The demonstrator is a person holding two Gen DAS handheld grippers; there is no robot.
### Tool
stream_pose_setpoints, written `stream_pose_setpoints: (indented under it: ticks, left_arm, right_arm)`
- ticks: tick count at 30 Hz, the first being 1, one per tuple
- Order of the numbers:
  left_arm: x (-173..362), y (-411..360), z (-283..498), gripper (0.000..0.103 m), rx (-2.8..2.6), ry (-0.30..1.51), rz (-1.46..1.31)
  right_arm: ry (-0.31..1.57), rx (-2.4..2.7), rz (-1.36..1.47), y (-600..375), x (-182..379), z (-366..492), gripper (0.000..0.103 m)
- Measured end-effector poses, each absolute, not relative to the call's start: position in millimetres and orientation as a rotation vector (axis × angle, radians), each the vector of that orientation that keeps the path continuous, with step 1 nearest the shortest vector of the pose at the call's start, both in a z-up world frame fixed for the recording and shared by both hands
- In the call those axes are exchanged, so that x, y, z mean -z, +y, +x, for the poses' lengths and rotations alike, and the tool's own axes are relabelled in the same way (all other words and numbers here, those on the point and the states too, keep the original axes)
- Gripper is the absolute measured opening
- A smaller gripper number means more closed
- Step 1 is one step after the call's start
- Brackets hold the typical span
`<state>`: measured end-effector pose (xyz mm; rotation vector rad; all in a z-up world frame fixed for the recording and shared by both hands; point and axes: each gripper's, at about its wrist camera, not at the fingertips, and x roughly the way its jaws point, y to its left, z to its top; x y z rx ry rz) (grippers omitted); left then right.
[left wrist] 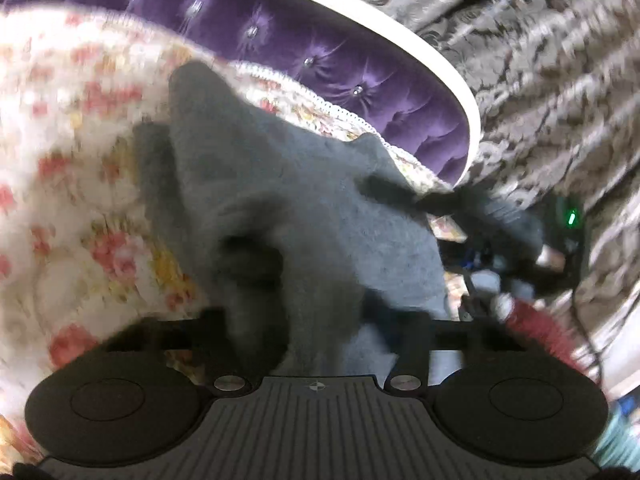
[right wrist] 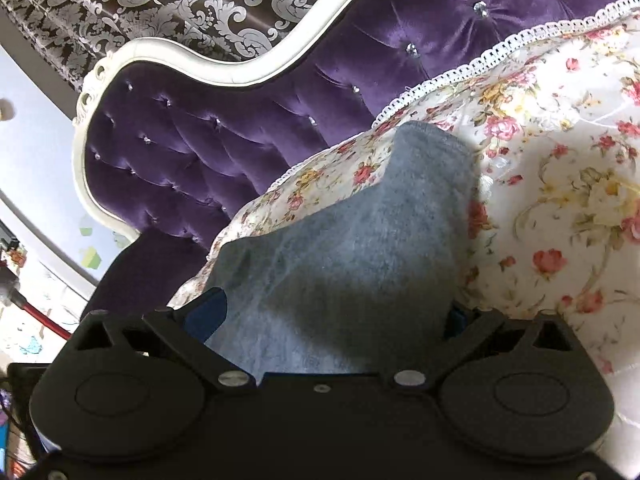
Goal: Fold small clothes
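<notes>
One gloved hand (left wrist: 516, 236) shows only in left-wrist view.

A floral bedspread (right wrist: 560, 184) with lace trim fills the right; a tufted purple headboard (right wrist: 208, 152) and damask wallpaper (right wrist: 192, 4) sit upper left.

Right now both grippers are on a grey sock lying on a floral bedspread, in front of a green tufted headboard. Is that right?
One detail is wrong: the headboard is purple, not green, as the right wrist view shows clearly. The rest stands: the left gripper and right gripper are on the grey sock, which lies on the floral bedspread.
</notes>
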<state>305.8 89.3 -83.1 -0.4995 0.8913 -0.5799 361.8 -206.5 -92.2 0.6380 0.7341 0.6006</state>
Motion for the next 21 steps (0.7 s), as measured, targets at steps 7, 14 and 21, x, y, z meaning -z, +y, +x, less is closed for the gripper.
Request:
stream_pose_setpoints:
  ticks: [7, 14, 21]
  left_arm:
    - [85.1, 82.6, 269.1, 0.030, 0.639, 0.982, -0.597]
    - [74.9, 58.7, 179.3, 0.030, 0.711, 1.027, -0.563]
    - [87.8, 43.1, 97.5, 0.032, 0.709, 1.039, -0.469]
  right_arm:
    - [0.777, -0.539, 0.677, -218.9, 77.0, 331.7, 0.042]
    - [0.854, -0.468, 0.627, -233.7, 57.5, 248.4, 0.043]
    - [0.900, -0.452, 0.587, -249.1, 52.4, 150.4, 0.049]
